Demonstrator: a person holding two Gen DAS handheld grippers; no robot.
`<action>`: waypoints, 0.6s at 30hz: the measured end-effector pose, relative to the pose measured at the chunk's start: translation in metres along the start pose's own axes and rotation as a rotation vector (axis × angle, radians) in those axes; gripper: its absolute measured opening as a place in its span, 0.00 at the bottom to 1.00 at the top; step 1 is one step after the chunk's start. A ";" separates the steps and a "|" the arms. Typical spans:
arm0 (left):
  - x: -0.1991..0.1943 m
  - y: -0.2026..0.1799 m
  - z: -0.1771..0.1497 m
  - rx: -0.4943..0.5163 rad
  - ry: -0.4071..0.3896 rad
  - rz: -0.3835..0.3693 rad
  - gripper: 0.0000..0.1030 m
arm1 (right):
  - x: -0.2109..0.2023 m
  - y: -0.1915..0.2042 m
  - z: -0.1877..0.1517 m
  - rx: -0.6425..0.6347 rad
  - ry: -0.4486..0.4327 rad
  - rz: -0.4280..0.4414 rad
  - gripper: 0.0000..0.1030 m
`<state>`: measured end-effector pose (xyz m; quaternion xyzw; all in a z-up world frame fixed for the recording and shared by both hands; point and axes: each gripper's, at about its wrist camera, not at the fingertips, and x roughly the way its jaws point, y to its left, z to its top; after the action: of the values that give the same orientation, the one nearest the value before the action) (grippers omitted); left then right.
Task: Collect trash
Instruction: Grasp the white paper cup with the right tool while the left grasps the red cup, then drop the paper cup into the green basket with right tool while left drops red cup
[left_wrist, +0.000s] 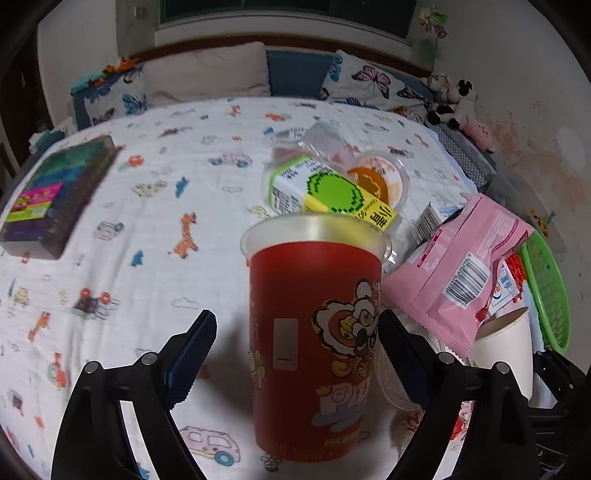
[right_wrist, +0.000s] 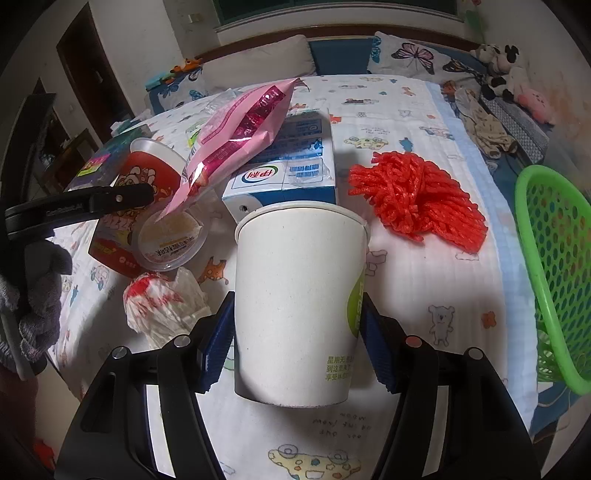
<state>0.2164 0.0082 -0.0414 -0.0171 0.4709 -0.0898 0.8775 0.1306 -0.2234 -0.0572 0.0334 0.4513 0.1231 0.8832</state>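
Observation:
A red printed cup (left_wrist: 314, 332) stands upright on the bed sheet between the fingers of my left gripper (left_wrist: 295, 317). The left pad (left_wrist: 192, 354) is clear of the cup's wall and the right pad sits close by its other side, so this gripper is open. A white paper cup (right_wrist: 295, 295) stands upright inside my right gripper (right_wrist: 297, 299), with both blue pads against its sides. Behind the cups lie a pink snack bag (right_wrist: 240, 125), a blue-and-white milk carton (right_wrist: 291, 166) and a yellow-green carton (left_wrist: 325, 192).
A green perforated basket (right_wrist: 554, 258) stands at the bed's right edge. Red netting (right_wrist: 417, 195), a crumpled white wrapper (right_wrist: 162, 302) and a clear pudding cup (right_wrist: 170, 236) lie around the cups. A dark box (left_wrist: 55, 192) rests far left. Pillows and plush toys line the headboard.

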 end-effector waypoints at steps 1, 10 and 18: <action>0.002 -0.001 -0.001 0.004 0.008 -0.016 0.75 | 0.000 0.000 0.000 0.000 -0.001 0.000 0.62; -0.016 0.000 -0.006 0.005 -0.033 -0.034 0.66 | -0.011 0.001 -0.003 -0.014 -0.029 0.003 0.62; -0.072 -0.012 -0.019 0.091 -0.187 -0.049 0.66 | -0.043 0.001 -0.010 -0.025 -0.096 0.008 0.62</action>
<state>0.1598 0.0098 0.0081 0.0028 0.3819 -0.1302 0.9150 0.0986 -0.2339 -0.0291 0.0302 0.4065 0.1305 0.9038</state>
